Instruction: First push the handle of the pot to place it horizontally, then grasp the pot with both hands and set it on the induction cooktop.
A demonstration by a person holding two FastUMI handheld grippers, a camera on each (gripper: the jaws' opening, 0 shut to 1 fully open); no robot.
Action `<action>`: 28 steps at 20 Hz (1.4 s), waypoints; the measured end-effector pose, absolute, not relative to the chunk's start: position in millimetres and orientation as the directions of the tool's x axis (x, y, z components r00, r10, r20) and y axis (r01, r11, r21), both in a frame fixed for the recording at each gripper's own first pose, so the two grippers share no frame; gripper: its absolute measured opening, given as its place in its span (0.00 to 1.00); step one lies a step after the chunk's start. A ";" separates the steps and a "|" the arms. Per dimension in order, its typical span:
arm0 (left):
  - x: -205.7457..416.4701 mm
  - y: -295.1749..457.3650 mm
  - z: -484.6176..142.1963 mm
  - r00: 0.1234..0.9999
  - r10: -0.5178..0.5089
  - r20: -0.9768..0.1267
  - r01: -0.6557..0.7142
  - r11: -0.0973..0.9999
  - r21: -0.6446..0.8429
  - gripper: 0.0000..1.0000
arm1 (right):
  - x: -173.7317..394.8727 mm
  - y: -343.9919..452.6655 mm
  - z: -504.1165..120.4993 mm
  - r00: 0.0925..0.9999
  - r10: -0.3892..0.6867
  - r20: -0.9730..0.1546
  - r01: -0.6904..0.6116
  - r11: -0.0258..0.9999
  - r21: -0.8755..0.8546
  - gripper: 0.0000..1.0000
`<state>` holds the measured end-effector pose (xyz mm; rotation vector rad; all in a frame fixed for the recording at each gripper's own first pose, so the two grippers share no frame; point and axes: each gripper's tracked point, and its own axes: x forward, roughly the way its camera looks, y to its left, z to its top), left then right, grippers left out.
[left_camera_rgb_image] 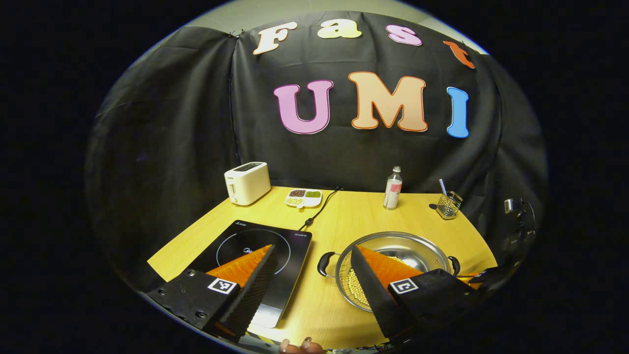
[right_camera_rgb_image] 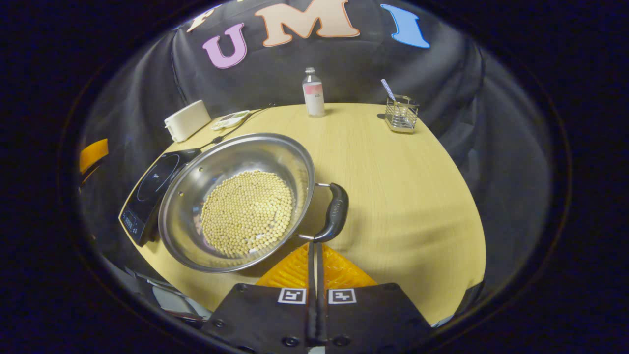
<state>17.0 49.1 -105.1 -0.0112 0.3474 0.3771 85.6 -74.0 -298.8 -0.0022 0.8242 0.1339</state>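
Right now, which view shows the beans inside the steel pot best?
The right gripper view: it looks down into the round steel pot, with the pale beans unobstructed. In the left gripper view, the left gripper's finger covers most of the beans.

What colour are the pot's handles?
Black, on a shiny steel pot; the handle shows best in the right gripper view.

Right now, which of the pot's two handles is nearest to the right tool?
The handle on the pot's side facing away from the cooktop; the shut right tool reaches its lower end.
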 end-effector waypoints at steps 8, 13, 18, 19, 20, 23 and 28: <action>20.1 49.1 -112.7 0.863 0.364 -0.349 -0.372 0.927 0.046 0.97 | 99.3 -78.5 -299.2 0.674 0.119 -0.730 -0.134 0.990 0.037 0.03; 21.0 47.9 -113.4 0.863 0.364 -0.350 -0.371 0.927 0.048 0.98 | 99.9 -78.2 -298.8 0.673 0.123 -0.729 -0.142 0.989 0.036 0.03; 25.6 45.1 -120.2 0.869 0.343 -0.357 -0.359 0.933 0.023 0.97 | 104.9 -84.4 -280.4 0.713 0.115 -0.692 -0.114 0.992 0.048 0.04; 28.3 43.8 -121.4 0.872 0.334 -0.359 -0.353 0.936 0.012 0.98 | 106.3 -85.7 -275.5 0.722 0.113 -0.683 -0.113 0.993 0.045 0.08; 30.1 41.4 -124.2 0.874 0.320 -0.366 -0.343 0.939 0.004 0.98 | 107.8 -85.8 -270.2 0.729 0.116 -0.675 -0.113 0.992 0.048 0.11; 39.4 38.9 -129.6 0.879 0.284 -0.383 -0.307 0.952 0.002 0.98 | 112.4 -83.2 -261.0 0.741 0.118 -0.662 -0.105 0.993 0.059 0.64; 60.5 45.6 -149.1 0.879 0.224 -0.421 -0.248 0.969 -0.002 0.98 | 124.3 -73.1 -260.9 0.734 0.122 -0.668 -0.090 0.993 0.081 0.81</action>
